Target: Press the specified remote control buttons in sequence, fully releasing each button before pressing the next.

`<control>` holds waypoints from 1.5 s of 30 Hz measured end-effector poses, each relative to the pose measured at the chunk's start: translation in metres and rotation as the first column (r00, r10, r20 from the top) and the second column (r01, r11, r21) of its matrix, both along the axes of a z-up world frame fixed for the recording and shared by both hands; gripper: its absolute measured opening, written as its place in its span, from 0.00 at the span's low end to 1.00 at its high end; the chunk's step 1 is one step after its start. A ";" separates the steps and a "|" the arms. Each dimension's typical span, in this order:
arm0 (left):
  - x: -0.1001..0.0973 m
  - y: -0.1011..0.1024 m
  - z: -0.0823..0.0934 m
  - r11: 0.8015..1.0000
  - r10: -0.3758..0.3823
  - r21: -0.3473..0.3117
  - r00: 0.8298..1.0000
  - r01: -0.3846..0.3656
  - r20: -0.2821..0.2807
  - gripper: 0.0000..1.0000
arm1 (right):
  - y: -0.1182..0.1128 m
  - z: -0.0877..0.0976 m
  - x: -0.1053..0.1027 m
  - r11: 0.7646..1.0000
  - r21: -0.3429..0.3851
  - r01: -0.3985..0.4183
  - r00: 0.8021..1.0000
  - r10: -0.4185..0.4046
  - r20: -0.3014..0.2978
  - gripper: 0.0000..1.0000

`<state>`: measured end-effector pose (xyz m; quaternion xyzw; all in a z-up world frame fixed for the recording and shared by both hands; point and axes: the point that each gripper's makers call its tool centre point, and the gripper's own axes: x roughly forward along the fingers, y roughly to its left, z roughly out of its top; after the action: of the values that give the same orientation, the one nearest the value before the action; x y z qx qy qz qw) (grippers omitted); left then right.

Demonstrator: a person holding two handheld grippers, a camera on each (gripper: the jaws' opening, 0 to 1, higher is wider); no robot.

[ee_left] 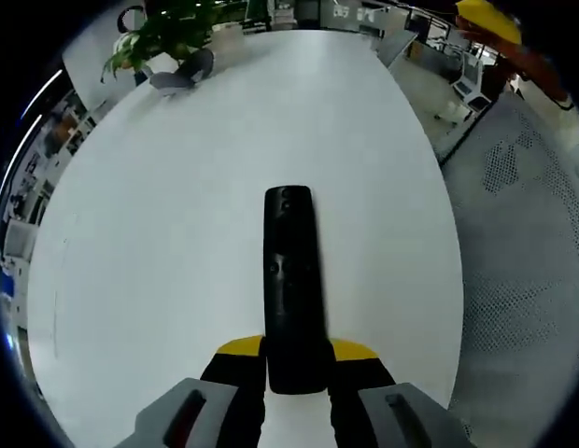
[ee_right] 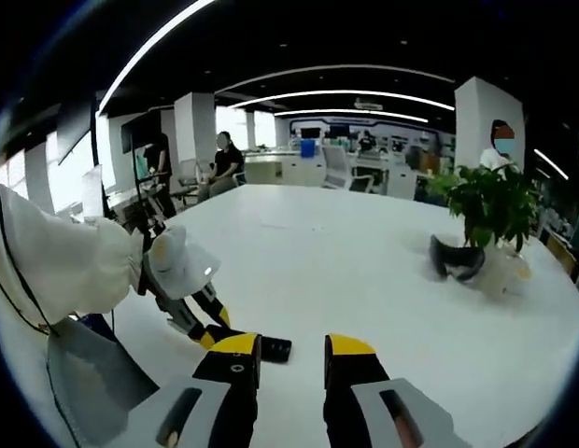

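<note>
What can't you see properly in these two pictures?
- Remote control: in the left gripper view its buttons are too dark and small to read, and its near end is hidden between the left gripper's jaws.
- Remote control in the right gripper view: mostly hidden behind the right gripper.
- Plant: its pot is blurred in the right gripper view.
</note>
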<state>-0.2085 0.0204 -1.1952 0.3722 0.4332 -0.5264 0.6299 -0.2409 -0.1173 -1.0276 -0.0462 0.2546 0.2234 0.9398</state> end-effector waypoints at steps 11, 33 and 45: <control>-0.017 -0.001 0.000 1.000 -0.009 -0.001 1.000 0.009 -0.001 0.24 | 0.004 0.002 0.005 1.000 -0.008 -0.025 1.000 0.025 -0.004 0.11; -0.050 -0.009 0.000 0.999 -0.038 -0.020 0.999 0.039 0.005 0.24 | 0.027 -0.067 0.008 0.978 -0.089 -0.189 0.961 0.166 -0.220 0.00; -0.056 -0.009 0.001 0.998 -0.054 -0.028 0.999 0.054 -0.002 0.24 | 0.033 -0.116 -0.003 0.970 -0.052 -0.238 0.849 0.182 -0.496 0.00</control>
<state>-0.2648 0.0111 -1.1947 0.3743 0.4164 -0.5496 0.6200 -0.2437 -0.0840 -1.1436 -0.0684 0.4886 0.3147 0.8109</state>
